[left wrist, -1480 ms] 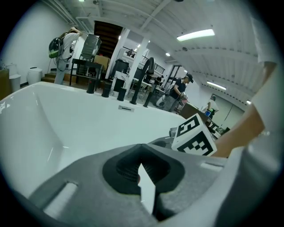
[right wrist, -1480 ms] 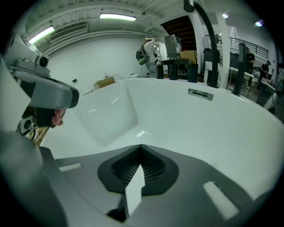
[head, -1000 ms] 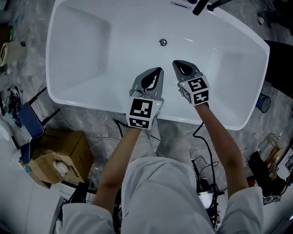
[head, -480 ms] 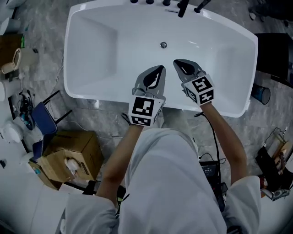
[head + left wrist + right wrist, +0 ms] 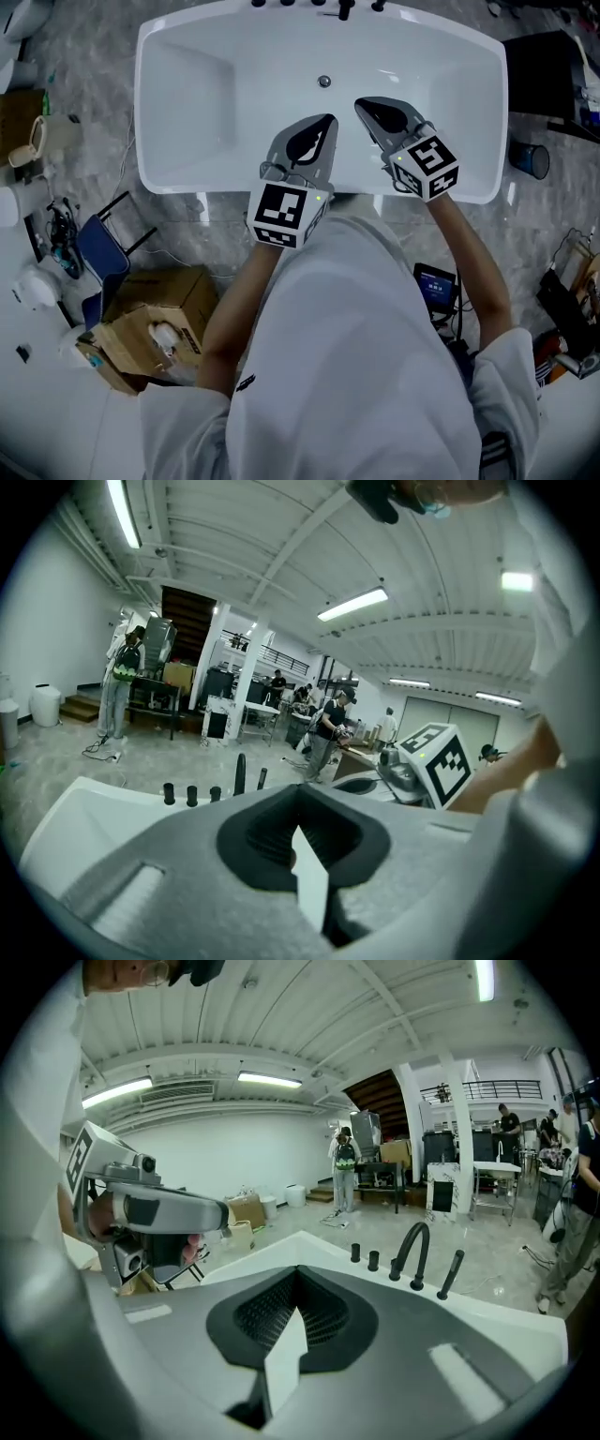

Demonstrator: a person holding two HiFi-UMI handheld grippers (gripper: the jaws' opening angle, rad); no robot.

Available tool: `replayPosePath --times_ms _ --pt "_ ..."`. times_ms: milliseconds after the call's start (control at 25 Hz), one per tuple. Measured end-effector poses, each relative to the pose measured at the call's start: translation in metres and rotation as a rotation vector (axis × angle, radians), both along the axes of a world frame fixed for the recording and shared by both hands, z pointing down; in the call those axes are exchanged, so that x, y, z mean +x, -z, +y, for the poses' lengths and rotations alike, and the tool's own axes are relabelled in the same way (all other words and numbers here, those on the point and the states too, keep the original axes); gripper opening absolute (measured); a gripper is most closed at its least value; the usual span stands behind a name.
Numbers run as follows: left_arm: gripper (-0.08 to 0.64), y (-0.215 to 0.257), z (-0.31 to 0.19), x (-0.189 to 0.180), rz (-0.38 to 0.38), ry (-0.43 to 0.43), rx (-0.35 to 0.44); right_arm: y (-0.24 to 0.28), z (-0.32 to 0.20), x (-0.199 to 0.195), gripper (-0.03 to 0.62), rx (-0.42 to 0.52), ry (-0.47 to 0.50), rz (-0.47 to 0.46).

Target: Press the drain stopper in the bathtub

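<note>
Drain stopper (image 5: 324, 82) is a small round metal disc on the floor of the white bathtub (image 5: 178, 84), about midway along its length and close to the far wall; nothing touches it.

Nearest the camera is the person's white top, with both forearms reaching forward. Beyond it, the 2 grippers are held side by side above the near rim of the tub, level rather than dipped into it. The left gripper (image 5: 326, 122) has its fingers pressed together to a point, with nothing between them, as its own view shows. The right gripper (image 5: 364, 105) is the same: fingers closed tip to tip and empty. Both tips aim towards the far side. The right one lies a little nearer the stopper, but both are well apart from it and high above the tub floor.

Past the stopper, on the far rim, stands a row of dark fittings with a curved spout (image 5: 412, 1246). Beyond them the gripper views show an open hall with people standing far off.

Judging by this, the press has not been made. The approach is only partly done. What remains is to bring 1 closed gripper forward and down into the tub, set its tip on the disc and push. Closed fingers suit that, since they give a single blunt point.
</note>
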State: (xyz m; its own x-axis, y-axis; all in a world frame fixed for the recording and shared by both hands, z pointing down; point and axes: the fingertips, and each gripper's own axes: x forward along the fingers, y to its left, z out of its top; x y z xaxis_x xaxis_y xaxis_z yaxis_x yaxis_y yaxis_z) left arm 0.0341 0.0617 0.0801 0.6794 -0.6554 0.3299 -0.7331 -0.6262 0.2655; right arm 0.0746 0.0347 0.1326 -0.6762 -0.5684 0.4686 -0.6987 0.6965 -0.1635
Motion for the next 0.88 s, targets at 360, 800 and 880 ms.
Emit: replayPosePath --times_ms 360,800,880 --pt "-0.002 0.063 0.018 -0.018 0.03 -0.034 0.059 0.074 0.032 -0.004 0.003 0.085 -0.016 -0.06" --pt "-0.002 0.092 0.026 -0.031 0.016 -0.01 0.059 0.153 0.054 -0.02 0.003 0.179 -0.103 -0.22" --pt "-0.002 0.093 0.029 -0.027 -0.007 -0.02 0.074 0.164 0.063 -0.032 0.003 0.218 -0.099 -0.243"
